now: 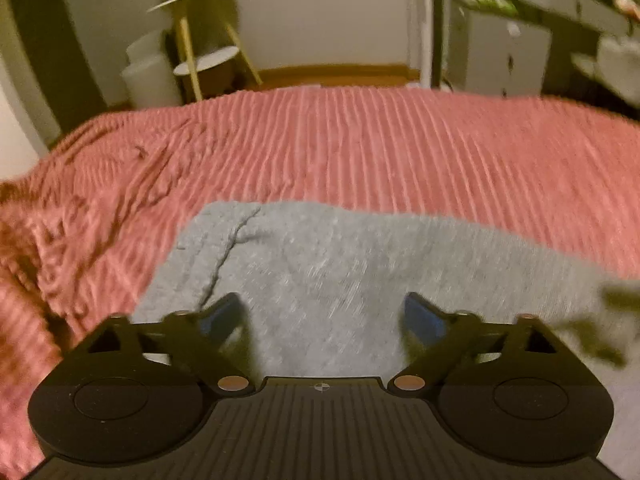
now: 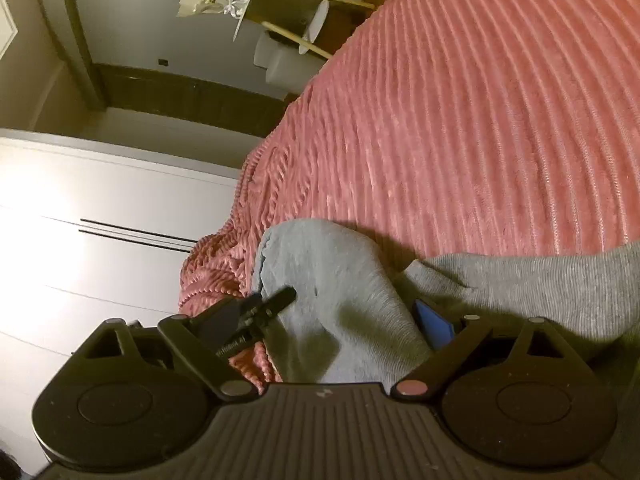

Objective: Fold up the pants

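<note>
Grey pants [image 1: 340, 260] lie on a pink ribbed bedspread [image 1: 360, 140]. In the left wrist view my left gripper [image 1: 322, 316] hovers just over the grey cloth, jaws apart, with nothing pinched between the blue pads. The right wrist view is rolled sideways. There the pants [image 2: 340, 280] bulge up in a rounded fold near the edge of the bedspread [image 2: 480, 120]. My right gripper [image 2: 352, 312] stands wide open around that fold, one black finger [image 2: 276, 304] lying on the cloth and the blue pad [image 2: 434, 322] beside it. I see no squeeze on the fabric.
A small yellow-legged side table [image 1: 200, 40] and white round containers [image 1: 148, 76] stand past the bed's far left corner. White drawers [image 1: 500, 52] are at the far right. A white wardrobe [image 2: 100, 240] faces the bed's side. The bedspread hangs rumpled over the left edge [image 1: 48, 260].
</note>
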Motion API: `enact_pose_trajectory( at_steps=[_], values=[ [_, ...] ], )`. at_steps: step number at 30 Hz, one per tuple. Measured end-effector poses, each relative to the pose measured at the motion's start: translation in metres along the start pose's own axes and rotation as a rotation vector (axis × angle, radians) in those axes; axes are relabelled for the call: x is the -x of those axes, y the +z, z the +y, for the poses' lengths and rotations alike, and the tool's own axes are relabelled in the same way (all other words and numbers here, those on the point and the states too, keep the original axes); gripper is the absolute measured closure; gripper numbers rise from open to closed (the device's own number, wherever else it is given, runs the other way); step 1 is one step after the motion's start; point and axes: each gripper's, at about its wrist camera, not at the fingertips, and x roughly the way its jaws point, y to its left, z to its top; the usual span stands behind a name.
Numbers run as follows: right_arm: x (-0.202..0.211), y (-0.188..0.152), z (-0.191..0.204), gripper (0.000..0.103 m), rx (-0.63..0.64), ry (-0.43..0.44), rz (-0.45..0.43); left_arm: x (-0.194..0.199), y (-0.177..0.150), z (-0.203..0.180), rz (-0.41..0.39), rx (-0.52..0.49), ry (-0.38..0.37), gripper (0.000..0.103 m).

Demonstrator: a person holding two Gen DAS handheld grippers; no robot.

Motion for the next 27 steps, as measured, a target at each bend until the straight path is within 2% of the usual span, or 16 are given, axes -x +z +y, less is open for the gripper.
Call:
enact_pose_trajectory(
  at_steps=[2, 4, 6, 8, 12, 17, 24, 25, 27],
  values=[
    [0.002, 0.0, -0.001, 0.01, -0.008, 0.006, -0.003, -0.005, -0.01, 0.002, 0.045, -0.02, -0.016, 0.035],
    [0.003, 0.002, -0.003, 0.01, -0.021, 0.011, -0.001, -0.015, -0.026, 0.006, 0.101, -0.046, -0.045, 0.04],
    [0.004, 0.006, -0.005, 0.01, -0.026, 0.001, -0.005, -0.017, -0.041, 0.006, 0.098, -0.092, -0.055, 0.043],
    [0.004, 0.012, -0.004, 0.01, -0.022, -0.048, -0.007, -0.014, -0.047, 0.004, 0.092, -0.124, -0.053, 0.045],
    [-0.005, 0.014, -0.002, 0.009, -0.003, -0.118, 0.04, -0.011, -0.056, 0.006, 0.109, -0.121, -0.055, 0.046],
    [-0.01, -0.008, 0.023, 0.004, 0.171, -0.146, 0.11, -0.003, -0.071, 0.011, 0.102, -0.134, -0.062, 0.046],
    [-0.027, -0.05, 0.055, 0.004, 0.488, -0.328, 0.178, 0.001, -0.079, 0.019, 0.085, -0.113, -0.091, 0.046],
    [-0.029, -0.054, 0.058, 0.004, 0.518, -0.348, 0.186, 0.001, -0.08, 0.021, 0.081, -0.113, -0.094, 0.046],
    [-0.032, -0.052, 0.057, 0.004, 0.514, -0.336, 0.188, 0.001, -0.082, 0.021, 0.068, -0.115, -0.097, 0.046]
  ],
)
